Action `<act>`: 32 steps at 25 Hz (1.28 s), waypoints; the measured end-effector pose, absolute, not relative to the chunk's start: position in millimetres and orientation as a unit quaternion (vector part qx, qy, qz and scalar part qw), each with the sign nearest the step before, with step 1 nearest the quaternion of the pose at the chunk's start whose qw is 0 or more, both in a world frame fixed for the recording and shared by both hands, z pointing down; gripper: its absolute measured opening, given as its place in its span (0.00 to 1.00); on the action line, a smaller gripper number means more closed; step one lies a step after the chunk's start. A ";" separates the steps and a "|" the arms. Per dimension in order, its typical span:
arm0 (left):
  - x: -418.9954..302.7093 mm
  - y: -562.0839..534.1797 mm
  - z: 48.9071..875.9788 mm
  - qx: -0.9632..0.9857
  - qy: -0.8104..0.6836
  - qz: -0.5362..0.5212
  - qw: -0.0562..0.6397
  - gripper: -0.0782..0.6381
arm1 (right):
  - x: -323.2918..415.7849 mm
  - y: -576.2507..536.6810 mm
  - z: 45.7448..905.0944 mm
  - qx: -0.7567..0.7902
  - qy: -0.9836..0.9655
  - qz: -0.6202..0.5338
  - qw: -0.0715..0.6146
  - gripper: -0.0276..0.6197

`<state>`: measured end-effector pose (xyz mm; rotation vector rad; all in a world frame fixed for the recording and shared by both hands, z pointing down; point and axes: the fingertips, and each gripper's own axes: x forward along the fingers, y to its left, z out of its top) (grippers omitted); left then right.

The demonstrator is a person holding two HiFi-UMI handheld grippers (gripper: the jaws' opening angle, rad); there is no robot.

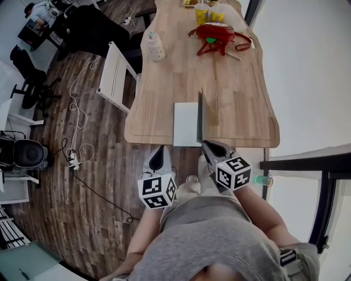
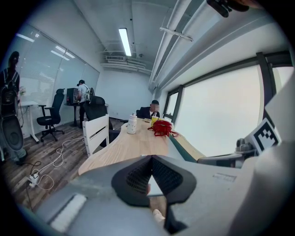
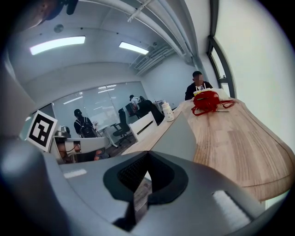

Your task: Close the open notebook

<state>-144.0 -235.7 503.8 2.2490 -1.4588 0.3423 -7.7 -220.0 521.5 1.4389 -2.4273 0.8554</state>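
Note:
The notebook (image 1: 186,124) lies at the near edge of the wooden table (image 1: 230,93), its white page flat and its dark cover (image 1: 200,116) standing upright along the right side. Both grippers hover just off the table's near edge, apart from the notebook. My left gripper (image 1: 160,151) is shut and empty, below the page's left corner. My right gripper (image 1: 211,147) is shut and empty too, just below the standing cover. In the left gripper view the cover (image 2: 179,148) rises right of the closed jaws (image 2: 151,158). The right gripper view shows its grey face (image 3: 179,136) beyond the closed jaws (image 3: 147,155).
A red bag (image 1: 217,33), yellow cups (image 1: 209,14) and a white bottle (image 1: 156,46) sit at the table's far end. A white chair (image 1: 115,74) stands at the left side, with cables (image 1: 77,112) on the wood floor. People sit and stand at the room's far side.

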 end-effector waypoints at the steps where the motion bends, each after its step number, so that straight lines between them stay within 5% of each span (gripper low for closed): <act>1: -146.0 -235.0 504.2 0.810 -0.529 0.123 0.218 0.12 | -12.0 -221.0 522.7 0.481 -0.822 0.289 0.098 0.05; 32: -182.8 -230.3 528.2 0.756 -0.591 0.129 0.249 0.12 | -111.0 -247.4 602.2 0.361 -0.864 0.268 0.226 0.05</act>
